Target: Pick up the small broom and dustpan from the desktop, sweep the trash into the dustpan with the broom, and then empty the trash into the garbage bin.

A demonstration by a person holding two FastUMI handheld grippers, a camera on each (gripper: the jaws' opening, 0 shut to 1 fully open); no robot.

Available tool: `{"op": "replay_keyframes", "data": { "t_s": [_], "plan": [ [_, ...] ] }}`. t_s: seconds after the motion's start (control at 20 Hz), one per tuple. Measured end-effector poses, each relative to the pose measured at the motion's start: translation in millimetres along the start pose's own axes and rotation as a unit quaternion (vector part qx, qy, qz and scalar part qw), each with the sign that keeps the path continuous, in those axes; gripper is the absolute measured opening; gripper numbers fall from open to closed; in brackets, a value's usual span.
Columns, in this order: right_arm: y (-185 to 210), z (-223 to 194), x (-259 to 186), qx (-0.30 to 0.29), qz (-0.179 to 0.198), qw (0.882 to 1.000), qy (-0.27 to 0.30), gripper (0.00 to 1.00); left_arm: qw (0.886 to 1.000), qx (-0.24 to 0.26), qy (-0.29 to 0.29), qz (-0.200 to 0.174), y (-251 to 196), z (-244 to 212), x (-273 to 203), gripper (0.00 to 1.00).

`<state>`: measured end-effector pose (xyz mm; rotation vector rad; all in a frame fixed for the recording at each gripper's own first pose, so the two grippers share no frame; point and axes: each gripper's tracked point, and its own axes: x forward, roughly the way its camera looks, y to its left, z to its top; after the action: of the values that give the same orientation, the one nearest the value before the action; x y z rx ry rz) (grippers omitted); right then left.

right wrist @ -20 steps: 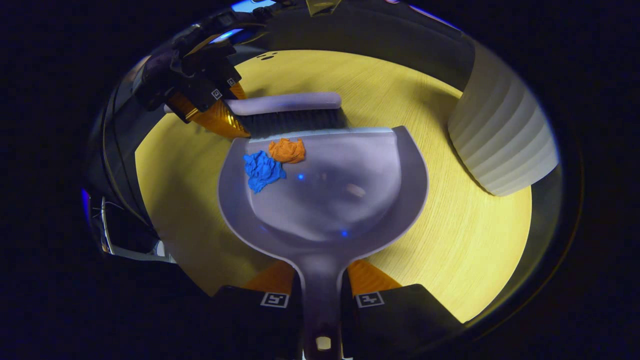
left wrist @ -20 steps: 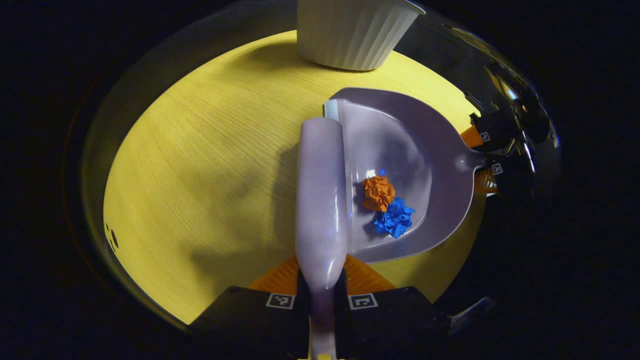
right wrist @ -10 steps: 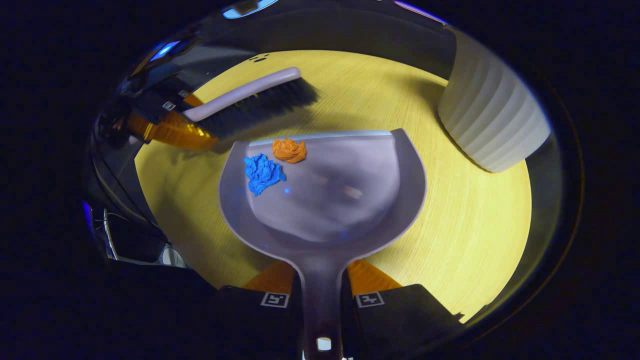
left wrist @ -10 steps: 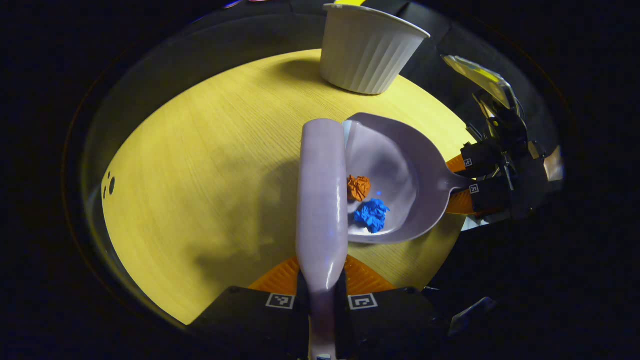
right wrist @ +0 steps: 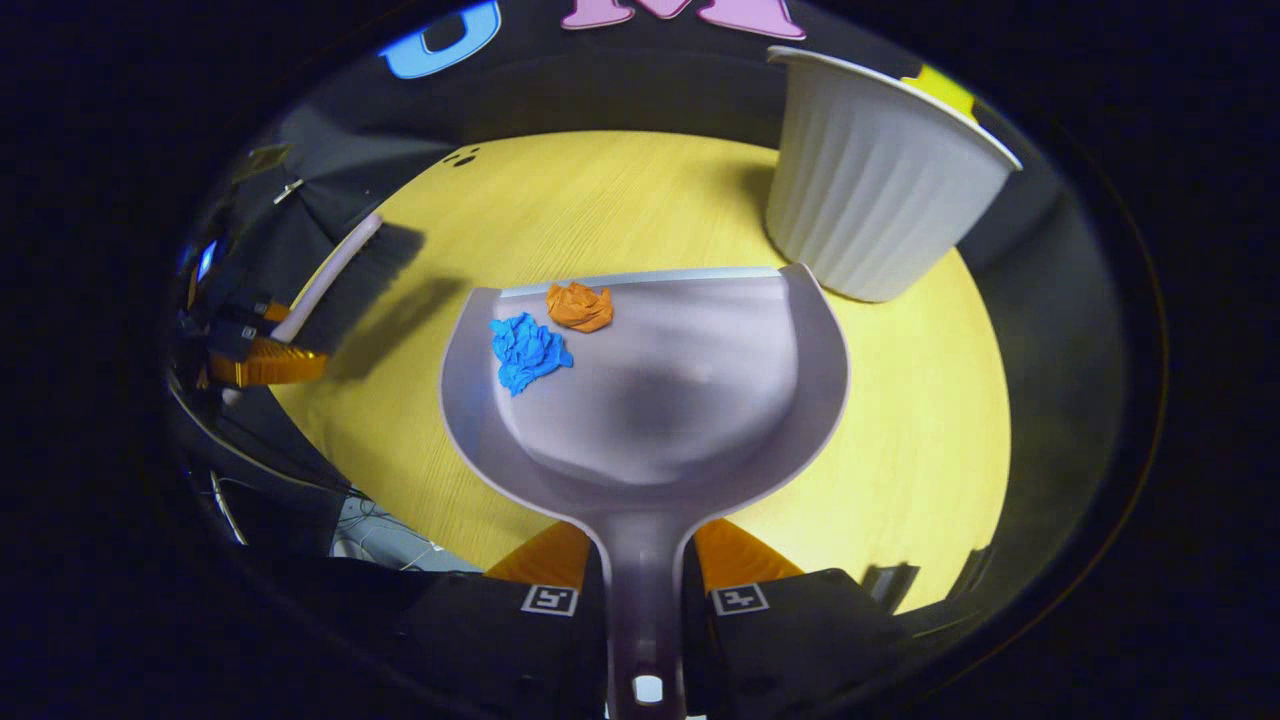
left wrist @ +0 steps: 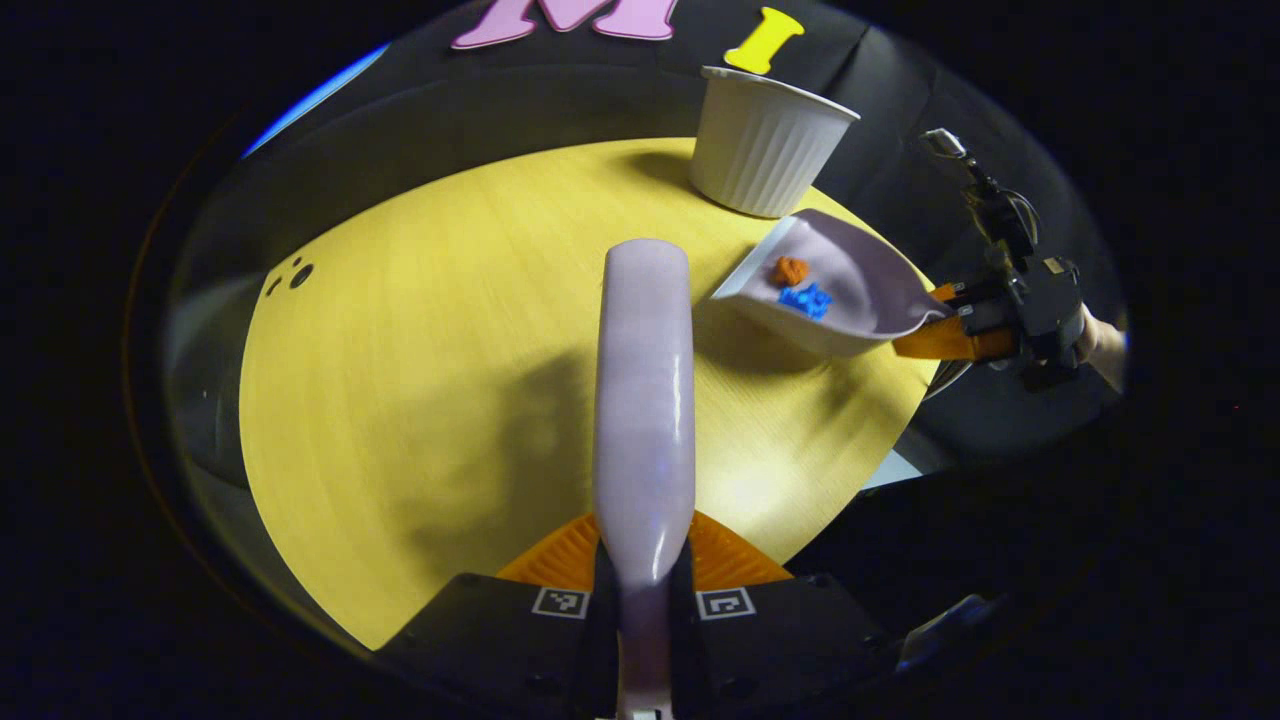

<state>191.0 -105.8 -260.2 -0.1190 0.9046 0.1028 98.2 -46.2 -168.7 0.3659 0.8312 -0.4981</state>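
Note:
In the left gripper view my left gripper [left wrist: 645, 590] is shut on the handle of the lilac broom [left wrist: 643, 400], which points forward above the yellow table [left wrist: 420, 370]. In the right gripper view my right gripper [right wrist: 645, 585] is shut on the handle of the lilac dustpan [right wrist: 680, 400], lifted off the table. An orange paper ball [right wrist: 579, 305] and a blue paper ball [right wrist: 527, 350] lie near the pan's front lip. The white ribbed garbage bin [right wrist: 870, 180] stands just beyond the pan to the right. From the left gripper view the dustpan [left wrist: 850, 290] hangs beside the bin [left wrist: 765, 150].
The round table's far edge meets the dark booth wall. Two small dark holes [left wrist: 290, 278] mark the tabletop at the far left. In the right gripper view the broom [right wrist: 330, 280] and the left gripper [right wrist: 250, 355] hover at the table's left edge.
The dustpan has been lifted off the table with both paper balls in it and carried toward the bin. The broom has drawn back and away from the pan.

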Motion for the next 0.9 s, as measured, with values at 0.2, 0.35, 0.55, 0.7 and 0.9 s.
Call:
{"op": "replay_keyframes", "data": {
  "t_s": [0.2,0.35,0.55,0.7,0.9],
  "plan": [
    [-5.0,8.3,-40.4,0.043,-0.014,0.999,-0.026,0.33,0.999,-0.032,-0.027,0.001,5.0,-20.4,-14.2,0.26],
    [-12.6,21.0,-78.5,0.061,-0.021,0.997,-0.043,0.33,0.998,-0.04,-0.038,0.005,10.4,-36.8,-24.4,0.25],
    [-31.3,51.3,-136.8,0.084,-0.028,0.993,-0.073,0.33,0.997,-0.064,-0.045,0.005,16.2,-58.6,-31.3,0.25],
    [-33.4,84.8,-177.6,0.103,-0.016,0.991,-0.089,0.33,0.995,-0.087,-0.046,0.0,16.1,-77.3,-35.5,0.25],
    [-53.7,142.2,-204.4,0.112,-0.01,0.987,-0.118,0.33,0.994,-0.1,-0.043,0.008,22.2,-95.4,-44.3,0.24]
  ]
}}
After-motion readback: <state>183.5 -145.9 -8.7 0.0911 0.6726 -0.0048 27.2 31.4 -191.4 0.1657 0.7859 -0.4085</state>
